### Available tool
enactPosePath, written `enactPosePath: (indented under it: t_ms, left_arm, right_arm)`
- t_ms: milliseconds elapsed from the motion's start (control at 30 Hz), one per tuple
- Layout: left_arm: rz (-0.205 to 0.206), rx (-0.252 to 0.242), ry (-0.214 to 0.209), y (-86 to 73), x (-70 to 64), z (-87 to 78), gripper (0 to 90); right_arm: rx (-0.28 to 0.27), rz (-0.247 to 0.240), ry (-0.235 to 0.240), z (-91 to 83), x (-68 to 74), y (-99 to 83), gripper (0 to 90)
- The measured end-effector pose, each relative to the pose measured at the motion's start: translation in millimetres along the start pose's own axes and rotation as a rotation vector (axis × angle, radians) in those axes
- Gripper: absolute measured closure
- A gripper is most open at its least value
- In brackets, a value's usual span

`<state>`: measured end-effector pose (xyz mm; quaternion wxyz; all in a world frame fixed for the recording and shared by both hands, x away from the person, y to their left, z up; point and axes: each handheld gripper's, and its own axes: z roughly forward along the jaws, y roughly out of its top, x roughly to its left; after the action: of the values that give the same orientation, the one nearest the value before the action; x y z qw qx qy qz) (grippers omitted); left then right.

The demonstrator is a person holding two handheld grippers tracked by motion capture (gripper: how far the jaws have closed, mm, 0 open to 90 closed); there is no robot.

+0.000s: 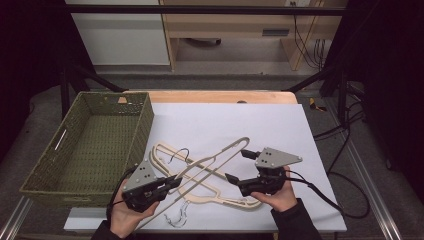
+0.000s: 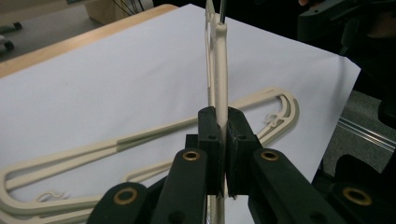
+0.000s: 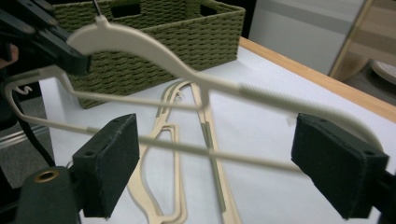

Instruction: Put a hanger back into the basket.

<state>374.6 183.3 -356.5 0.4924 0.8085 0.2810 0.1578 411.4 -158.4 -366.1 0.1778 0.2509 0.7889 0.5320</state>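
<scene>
On the white sheet (image 1: 250, 125) covering the wooden table (image 1: 215, 96), one cream plastic hanger (image 1: 215, 157) is being lifted clear, tilted, above a second hanger (image 1: 200, 192) lying flat.

Left gripper (image 1: 172, 184): jaws clenched on the raised hanger (image 2: 219, 70) close to its neck. Right gripper (image 1: 239, 169): jaws standing wide apart, the thin lower bar (image 3: 210, 151) passing between the pads untouched.

Handling, as judged: light, stiff, thin-sectioned, smooth and likely slippery; liable to swing from a single grip. The ribbed shoulder strip (image 3: 266, 93) is looking the surest hold.

Olive woven basket (image 1: 90, 145): rectangular, coarse weave, standing just left of the sheet.
</scene>
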Motion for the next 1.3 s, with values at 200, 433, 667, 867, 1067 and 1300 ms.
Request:
enactPosePath:
  t_ms: [200, 433, 667, 867, 1067, 1300]
  left_arm:
    - [0.016, -0.059, 0.033, 18.7, 4.5, -25.4, 86.4]
    - [0.028, -0.084, 0.067, 46.9, 28.0, -49.3, 86.4]
    - [0.014, -0.088, 0.113, 66.1, 58.8, -69.0, 86.4]
    - [-0.023, -0.082, 0.176, 74.3, 90.7, -78.9, 86.4]
    - [-0.054, -0.065, 0.224, 70.0, 122.9, -82.2, 86.4]
    - [-0.096, -0.069, 0.269, 57.5, 152.2, -93.6, 86.4]
  right_arm:
    - [-0.005, 0.044, -0.060, -19.1, -7.9, -10.9, 9.7]
    - [-0.032, 0.100, -0.119, -35.5, -20.9, -23.2, 7.7]
    - [-0.035, 0.127, -0.153, -42.0, -28.6, -30.6, 6.8]
    - [-0.027, 0.128, -0.159, -42.4, -31.4, -32.8, 6.5]
    - [-0.023, 0.127, -0.163, -42.0, -32.3, -33.5, 6.0]
    - [-0.030, 0.133, -0.164, -44.5, -34.5, -34.2, 4.6]
